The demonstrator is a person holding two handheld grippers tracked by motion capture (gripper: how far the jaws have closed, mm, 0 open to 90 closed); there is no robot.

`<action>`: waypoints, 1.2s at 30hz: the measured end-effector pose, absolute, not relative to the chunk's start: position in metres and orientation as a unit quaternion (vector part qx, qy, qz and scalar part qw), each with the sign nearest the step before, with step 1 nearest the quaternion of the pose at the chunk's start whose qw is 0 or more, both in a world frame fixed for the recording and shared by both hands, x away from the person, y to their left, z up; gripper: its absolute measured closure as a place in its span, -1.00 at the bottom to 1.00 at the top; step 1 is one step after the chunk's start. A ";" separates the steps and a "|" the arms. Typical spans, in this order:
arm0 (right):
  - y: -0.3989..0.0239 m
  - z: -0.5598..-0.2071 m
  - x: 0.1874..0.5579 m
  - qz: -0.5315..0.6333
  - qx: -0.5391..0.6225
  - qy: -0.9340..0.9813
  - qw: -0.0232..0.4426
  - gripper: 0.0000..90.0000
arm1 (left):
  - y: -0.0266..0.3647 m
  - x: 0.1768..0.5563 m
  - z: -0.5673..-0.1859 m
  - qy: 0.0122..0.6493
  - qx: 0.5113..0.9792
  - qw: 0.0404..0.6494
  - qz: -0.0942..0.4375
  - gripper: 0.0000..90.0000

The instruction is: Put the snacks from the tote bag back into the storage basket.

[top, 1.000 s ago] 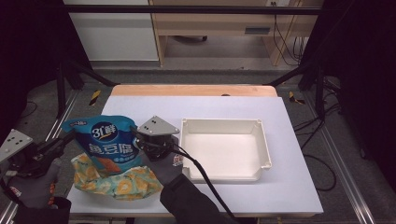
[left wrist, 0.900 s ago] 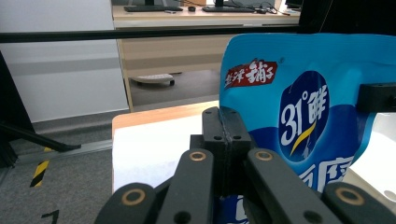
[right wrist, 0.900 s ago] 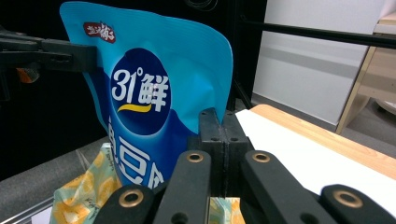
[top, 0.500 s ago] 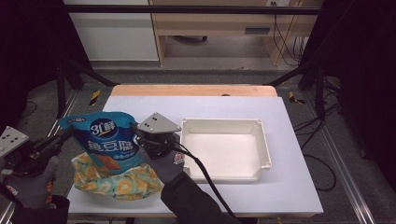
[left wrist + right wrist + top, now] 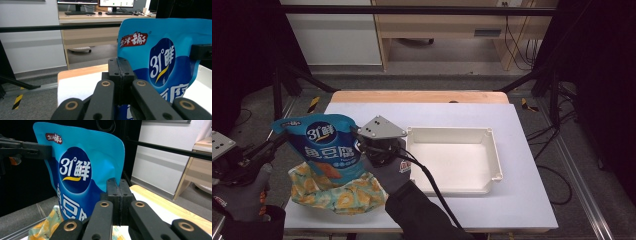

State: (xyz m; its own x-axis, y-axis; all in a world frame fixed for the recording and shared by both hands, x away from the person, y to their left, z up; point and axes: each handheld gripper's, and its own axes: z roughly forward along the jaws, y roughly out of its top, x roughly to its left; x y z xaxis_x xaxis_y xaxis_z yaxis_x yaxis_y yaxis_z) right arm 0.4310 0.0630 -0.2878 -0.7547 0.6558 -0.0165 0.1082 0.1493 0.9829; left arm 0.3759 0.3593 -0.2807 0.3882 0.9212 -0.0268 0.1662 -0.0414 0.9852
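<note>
A blue snack bag [image 5: 324, 145] with white print hangs upright over the table's left part, held by both side edges. My left gripper [image 5: 279, 137] is shut on its left edge, and my right gripper [image 5: 361, 145], under its grey plate, is shut on its right edge. In the left gripper view the closed jaws pinch the blue bag [image 5: 160, 57] at its edge. In the right gripper view the closed jaws pinch the blue bag [image 5: 80, 165] low on its edge, with the other gripper's jaw clamped at the far side.
A yellow patterned bag [image 5: 337, 192] lies on the white table [image 5: 522, 200] under the blue one. An empty white tray [image 5: 497, 155] stands just right of my right gripper. The table's wooden far edge [image 5: 417, 96] runs behind.
The blue bag and my right gripper have risen a little. My left gripper has stayed about where it was.
</note>
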 end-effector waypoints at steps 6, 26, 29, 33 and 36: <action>0.058 -0.279 0.431 0.597 0.261 0.722 0.235 1.00 | 0.355 0.375 -0.273 0.424 0.631 0.547 0.351 1.00; 0.040 -0.258 0.425 0.596 0.253 0.721 0.245 1.00 | 0.340 0.372 -0.255 0.409 0.632 0.557 0.351 1.00; 0.037 -0.255 0.424 0.595 0.253 0.722 0.247 1.00 | 0.337 0.373 -0.252 0.407 0.632 0.559 0.350 1.00; 0.033 -0.252 0.422 0.595 0.254 0.720 0.251 1.00 | 0.333 0.373 -0.249 0.403 0.634 0.560 0.349 1.00; 0.029 -0.249 0.422 0.595 0.254 0.719 0.254 1.00 | 0.329 0.374 -0.247 0.400 0.635 0.561 0.349 1.00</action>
State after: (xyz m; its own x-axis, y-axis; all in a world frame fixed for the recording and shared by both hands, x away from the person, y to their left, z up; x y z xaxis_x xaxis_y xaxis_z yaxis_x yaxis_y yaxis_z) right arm 0.4217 0.0286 -0.2495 -0.7424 0.6670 -0.0628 0.0634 0.1632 0.9845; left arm 0.3739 0.3293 -0.2468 0.4363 0.8998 -0.0047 0.1157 -0.0510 0.9920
